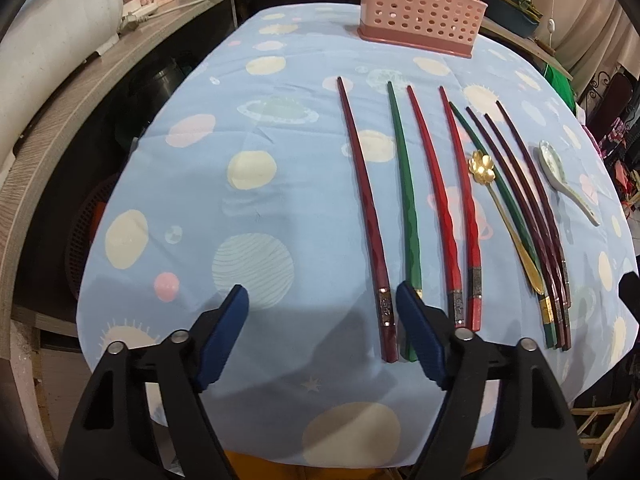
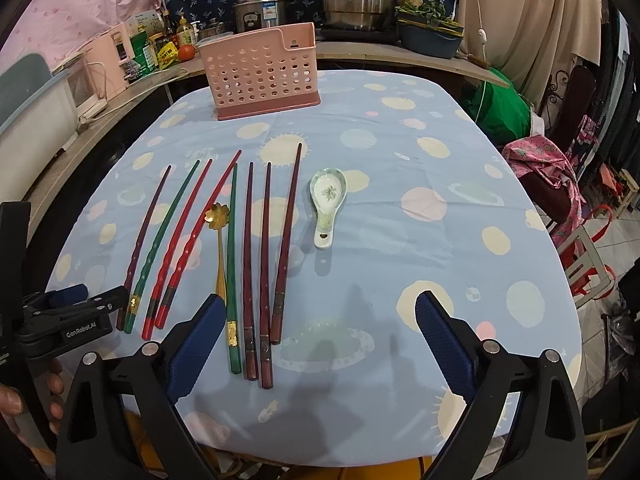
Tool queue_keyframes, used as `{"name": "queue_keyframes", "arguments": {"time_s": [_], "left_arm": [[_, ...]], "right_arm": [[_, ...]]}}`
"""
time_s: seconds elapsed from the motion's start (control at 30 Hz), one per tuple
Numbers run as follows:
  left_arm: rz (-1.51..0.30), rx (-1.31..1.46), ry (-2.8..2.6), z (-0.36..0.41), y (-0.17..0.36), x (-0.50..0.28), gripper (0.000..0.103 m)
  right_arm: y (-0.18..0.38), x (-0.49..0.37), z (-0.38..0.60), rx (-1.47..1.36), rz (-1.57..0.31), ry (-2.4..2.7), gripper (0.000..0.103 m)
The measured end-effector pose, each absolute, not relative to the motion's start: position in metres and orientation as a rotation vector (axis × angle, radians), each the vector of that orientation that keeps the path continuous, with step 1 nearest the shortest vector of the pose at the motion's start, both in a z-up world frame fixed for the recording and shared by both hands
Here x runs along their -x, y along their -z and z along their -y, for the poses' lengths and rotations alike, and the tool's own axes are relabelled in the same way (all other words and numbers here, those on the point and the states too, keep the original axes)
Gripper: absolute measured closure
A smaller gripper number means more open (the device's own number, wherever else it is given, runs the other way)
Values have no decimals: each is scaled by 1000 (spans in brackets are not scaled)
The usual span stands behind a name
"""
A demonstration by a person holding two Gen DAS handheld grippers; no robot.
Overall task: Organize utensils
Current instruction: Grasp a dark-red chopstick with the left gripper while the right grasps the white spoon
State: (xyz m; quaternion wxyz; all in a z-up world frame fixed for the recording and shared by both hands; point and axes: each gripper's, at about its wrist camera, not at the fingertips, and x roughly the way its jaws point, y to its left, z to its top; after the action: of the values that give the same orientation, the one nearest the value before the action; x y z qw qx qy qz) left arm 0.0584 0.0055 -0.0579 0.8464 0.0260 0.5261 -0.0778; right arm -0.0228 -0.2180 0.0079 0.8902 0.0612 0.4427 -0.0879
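**A:** So where's everything laid out?

**B:** Eight chopsticks (image 2: 224, 248), a gold flower spoon (image 2: 218, 220) and a white ceramic spoon (image 2: 328, 200) are spread flat on the table (image 2: 400, 260), which is covered by a blue planet-print cloth. A pink holder (image 2: 262, 72) is stood upright at the far end, well apart from them.

**A:** And the grippers?

**B:** The left gripper (image 1: 320, 312) is held partly open, nothing gripped; its fingers (image 1: 416, 332) are seen just over the near ends of the leftmost chopsticks. The right gripper (image 2: 320, 328) is spread wide above bare cloth, nothing held.
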Motion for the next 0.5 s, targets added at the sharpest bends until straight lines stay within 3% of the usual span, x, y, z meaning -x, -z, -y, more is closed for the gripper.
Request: {"name": "queue_keyframes", "arguments": {"time_s": [0.1,0.2,0.37,0.5], "left_arm": [[-1113,-60,174,-5,60,-55,37],[-1112,-51,193,-6,59,-51,48],[-1114,-30,230,-7,56,-48,82],[-1121,-14,240,-7,56,-51,95]], "right_arm": [[-8,19,220,-143,-922,174,17],[-9,13,225,-162,-919,172,22],[-12,-7,241,-247,-904,151,34],[2,-30,260,-364,-939,124,60]]}}
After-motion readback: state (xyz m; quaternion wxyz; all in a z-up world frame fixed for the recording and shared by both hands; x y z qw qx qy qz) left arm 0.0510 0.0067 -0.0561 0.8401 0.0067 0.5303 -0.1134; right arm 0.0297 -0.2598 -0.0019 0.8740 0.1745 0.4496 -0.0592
